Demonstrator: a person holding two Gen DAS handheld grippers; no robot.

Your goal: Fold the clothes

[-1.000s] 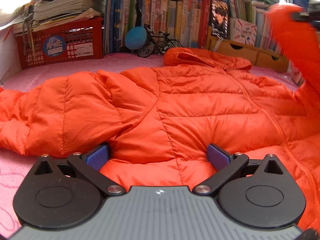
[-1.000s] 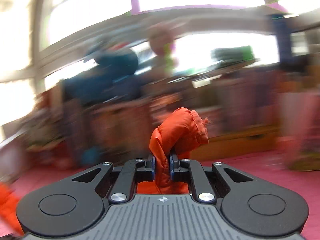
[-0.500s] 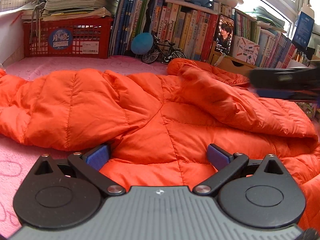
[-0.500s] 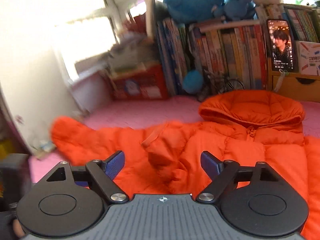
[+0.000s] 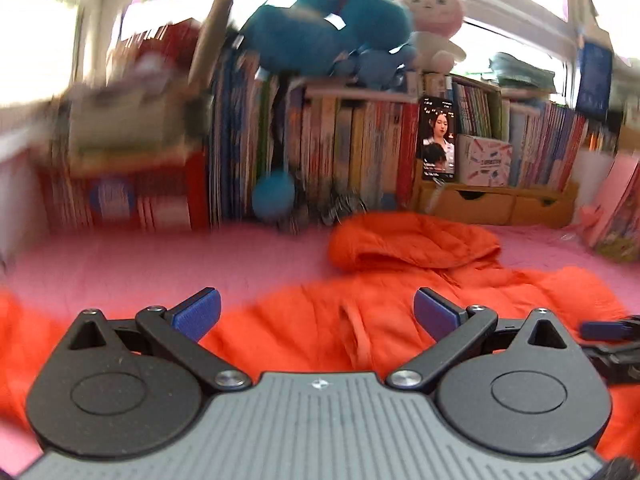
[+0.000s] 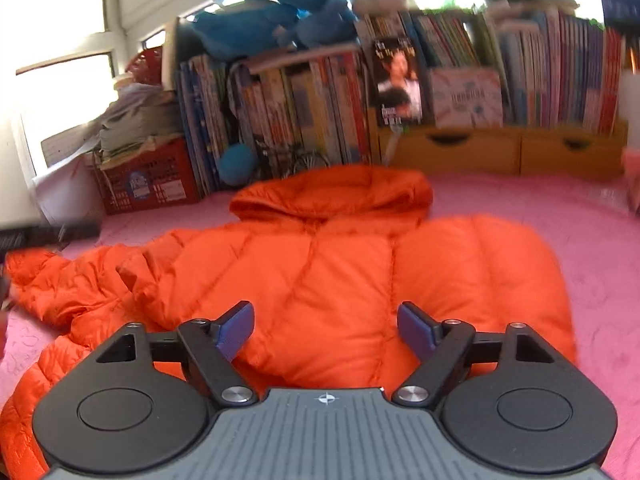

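Observation:
An orange puffer jacket (image 6: 340, 272) lies spread on the pink cover (image 6: 560, 208), hood (image 6: 336, 192) toward the books. One sleeve (image 6: 480, 272) lies folded across its front. My right gripper (image 6: 326, 328) hovers low over the jacket's lower part; its jaws are closing, with fabric beneath them and nothing pinched. My left gripper (image 5: 316, 312) is open and raised above the jacket (image 5: 380, 280), gripping nothing. The right gripper's blue pad (image 5: 604, 330) shows at the right edge of the blurred left wrist view. A dark blur, likely the left gripper (image 6: 48, 234), sits at the left edge of the right wrist view.
Rows of books (image 6: 304, 108) line the back, with plush toys (image 6: 280, 8) on top. A red crate (image 6: 148, 184) of papers stands back left. A blue ball (image 6: 238, 164) and a small model bicycle (image 6: 292, 164) sit by the hood. Wooden drawers (image 6: 500, 152) are back right.
The right gripper let go of the sleeve, which now lies across the jacket front, and sank toward the jacket. The left gripper lifted off the jacket and tilted up.

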